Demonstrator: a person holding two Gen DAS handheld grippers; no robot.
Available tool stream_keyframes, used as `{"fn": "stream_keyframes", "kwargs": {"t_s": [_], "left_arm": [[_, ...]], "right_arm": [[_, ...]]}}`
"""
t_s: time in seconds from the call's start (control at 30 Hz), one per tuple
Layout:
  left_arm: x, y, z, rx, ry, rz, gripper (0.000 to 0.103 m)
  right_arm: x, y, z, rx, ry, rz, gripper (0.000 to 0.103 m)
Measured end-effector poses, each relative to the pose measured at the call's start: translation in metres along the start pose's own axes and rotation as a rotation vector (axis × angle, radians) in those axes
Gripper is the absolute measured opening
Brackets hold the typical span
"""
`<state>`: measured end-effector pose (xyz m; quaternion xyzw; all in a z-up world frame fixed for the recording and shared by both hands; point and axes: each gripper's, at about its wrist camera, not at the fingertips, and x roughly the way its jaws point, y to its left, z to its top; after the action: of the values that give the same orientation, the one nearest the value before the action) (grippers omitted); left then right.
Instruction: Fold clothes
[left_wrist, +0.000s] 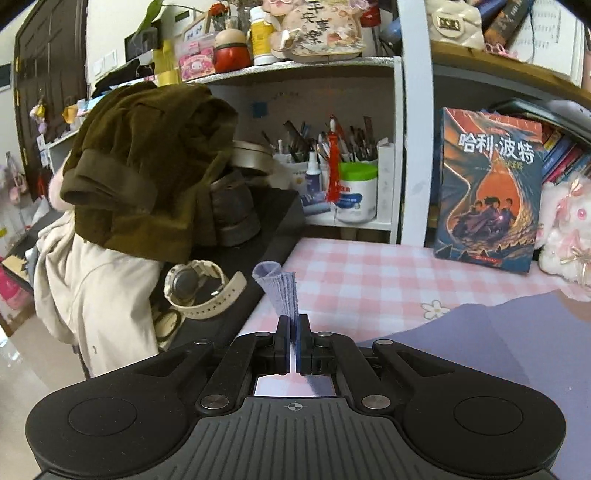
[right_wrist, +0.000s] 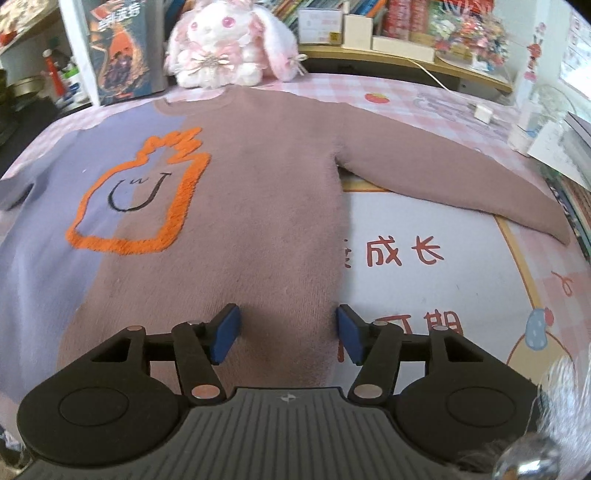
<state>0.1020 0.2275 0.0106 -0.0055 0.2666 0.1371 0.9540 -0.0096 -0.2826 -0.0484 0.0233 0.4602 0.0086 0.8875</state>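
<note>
pinching a cuff (left_wrist: 279, 291), sleeve beyond cut off.

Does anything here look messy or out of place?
Mostly the dark olive garment heaped on a pale jacket beside the desk, sagging sideways. The sweater lies flat, its lilac cuff pinched in the left gripper.

Left wrist view low towards shelves, right wrist view steeply down, both catching sweater (right_wrist: 236, 206).

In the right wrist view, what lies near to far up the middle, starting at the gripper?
Right gripper, open over the hem → sweater → plush rabbit.
</note>
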Motion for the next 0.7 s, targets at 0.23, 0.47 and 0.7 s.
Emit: {"fn": "stream_keyframes", "kwargs": {"t_s": [0.23,0.47,0.7], "left_arm": [[0.014,0.043,-0.019,-0.115,0.172,0.013,0.012],[-0.058,0.014,-0.077,-0.159,0.312,-0.299,0.021],[-0.090,-0.048,-0.116,-0.166,0.435,-0.660,0.051]], "right_arm": [[-0.002,0.005,-0.002,0.066,0.002,-0.050,0.055],[-0.021,0.005,-0.021,0.131,0.034,-0.062,0.052],[-0.045,0.006,-0.052,0.214,0.028,-0.079,0.038]]}}
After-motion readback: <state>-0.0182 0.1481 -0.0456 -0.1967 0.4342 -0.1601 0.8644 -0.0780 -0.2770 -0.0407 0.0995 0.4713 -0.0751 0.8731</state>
